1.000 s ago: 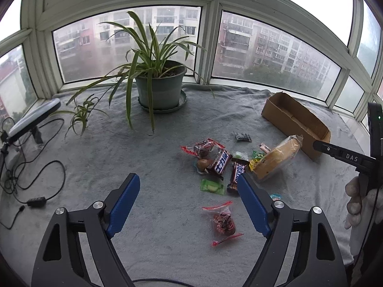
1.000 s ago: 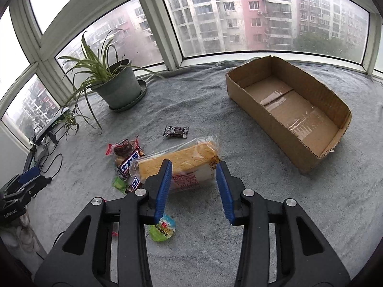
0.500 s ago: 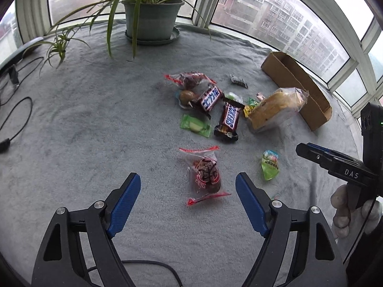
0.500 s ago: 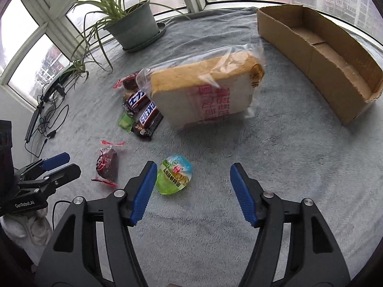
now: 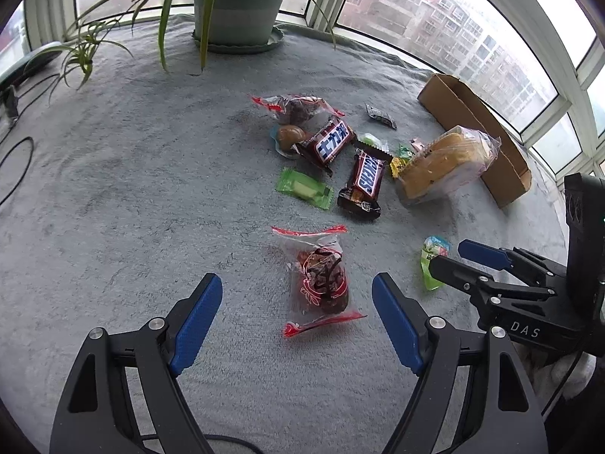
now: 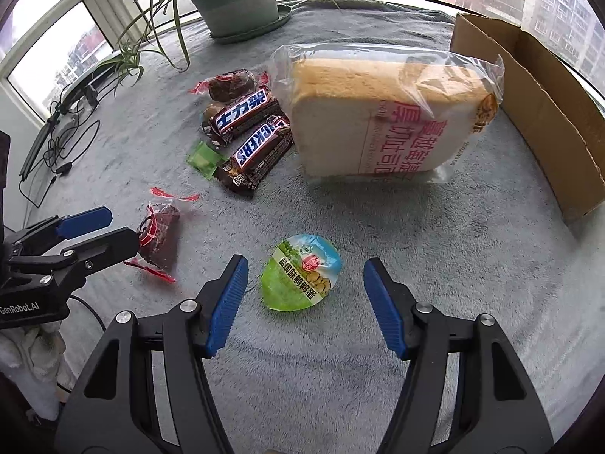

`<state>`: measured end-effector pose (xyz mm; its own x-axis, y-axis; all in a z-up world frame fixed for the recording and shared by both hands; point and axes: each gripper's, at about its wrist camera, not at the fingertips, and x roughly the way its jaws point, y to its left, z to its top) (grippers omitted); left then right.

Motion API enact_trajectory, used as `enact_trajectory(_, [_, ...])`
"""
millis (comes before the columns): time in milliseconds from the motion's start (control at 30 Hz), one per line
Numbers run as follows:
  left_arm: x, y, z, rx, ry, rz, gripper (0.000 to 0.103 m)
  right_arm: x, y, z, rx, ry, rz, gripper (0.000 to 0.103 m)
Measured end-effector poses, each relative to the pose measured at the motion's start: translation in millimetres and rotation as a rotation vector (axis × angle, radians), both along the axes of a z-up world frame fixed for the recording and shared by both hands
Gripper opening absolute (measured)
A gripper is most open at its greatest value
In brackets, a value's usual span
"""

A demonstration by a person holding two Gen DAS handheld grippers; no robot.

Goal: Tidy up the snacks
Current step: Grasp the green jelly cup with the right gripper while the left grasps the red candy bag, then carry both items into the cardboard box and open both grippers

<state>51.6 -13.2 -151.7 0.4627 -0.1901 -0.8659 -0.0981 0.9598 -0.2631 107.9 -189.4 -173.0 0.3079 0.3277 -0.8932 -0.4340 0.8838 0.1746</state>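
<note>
Two open grippers hang over the grey cloth, each lined up on its own snack, and neither holds anything yet. Our left gripper (image 5: pixel 297 317) has its jaws wide apart with the red-sealed date packet (image 5: pixel 319 278) lying between and just ahead of them; the packet's long axis runs roughly along the fingers, so we judge the jaws would close across its narrow width. Our right gripper (image 6: pixel 305 299) is likewise spread, with the green jelly cup (image 6: pixel 300 272) lying flat, label up, between the fingertips, a little nearer the left finger. Each snack is plainly closer to its own gripper than to the other. The cardboard box (image 6: pixel 544 113), where we take the snacks to belong, sits to the far right, nearer our right hand, beyond the bagged bread loaf (image 6: pixel 382 113). From the left wrist view we see small sweets behind the loaf that the right view hides; the right view shows the cup's full outline, which the left view half covers with our right gripper.
</note>
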Motion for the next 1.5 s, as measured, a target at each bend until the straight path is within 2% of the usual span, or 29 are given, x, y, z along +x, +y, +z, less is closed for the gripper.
enact_trajectory(100, [2.2, -0.4, -2.9, -0.004, 0.000, 0.003, 0.078, 0.1, 4.9, -3.3, -0.019, 0.001, 0.016, 0.066])
enact_trajectory(167, [4.6, 0.3, -6.6, -0.014, 0.008, 0.006, 0.070, 0.3, 8.4, -6.2, -0.033, 0.007, 0.021, 0.066])
enact_trajectory(300, [9.8, 0.7, -14.5, -0.023, 0.025, 0.004, 0.068, 0.9, 13.9, -11.5, -0.061, 0.009, 0.034, 0.051])
enact_trajectory(400, [13.6, 2.6, -19.3, -0.048, 0.033, 0.000, 0.062, 1.3, 16.1, -11.2, -0.079, -0.005, 0.038, 0.048])
enact_trajectory(500, [15.3, -0.2, -20.1, -0.079, 0.028, -0.022, 0.050, 0.4, 18.9, -11.1, -0.086, -0.010, 0.042, 0.048])
enact_trajectory(567, [15.0, -6.2, -17.9, -0.081, 0.012, -0.048, 0.035, -0.9, 18.8, -9.7, -0.086, -0.014, 0.041, 0.048])
enact_trajectory(600, [15.3, -9.0, -17.2, -0.080, 0.008, -0.060, 0.032, -1.5, 17.7, -8.5, -0.084, -0.016, 0.036, 0.048])
enact_trajectory(833, [15.6, -12.8, -17.0, -0.054, -0.009, -0.086, 0.031, -7.5, -1.0, 4.6, -0.062, -0.041, -0.017, 0.048])
enact_trajectory(1000, [20.7, -13.9, -27.7, -0.044, 0.026, -0.090, 0.035, -15.0, -12.3, 12.5, -0.063, -0.058, -0.037, 0.048])
enact_trajectory(1033, [19.9, -12.5, -28.2, -0.048, 0.008, -0.088, 0.036, -16.5, -14.2, 15.0, -0.061, -0.063, -0.041, 0.048])
enact_trajectory(1200, [17.9, -13.9, -23.5, -0.034, -0.005, -0.084, 0.032, -22.0, -25.4, 34.1, -0.034, -0.096, -0.076, 0.047])
enact_trajectory(1333, [14.6, -16.0, 1.3, -0.047, -0.051, -0.106, 0.032, -28.7, -48.0, 63.2, 0.000, -0.153, -0.128, 0.047])
enact_trajectory(1500, [17.9, -23.0, 58.4, -0.072, -0.160, -0.150, 0.032, -29.9, -91.0, 114.8, 0.068, -0.245, -0.229, 0.047])
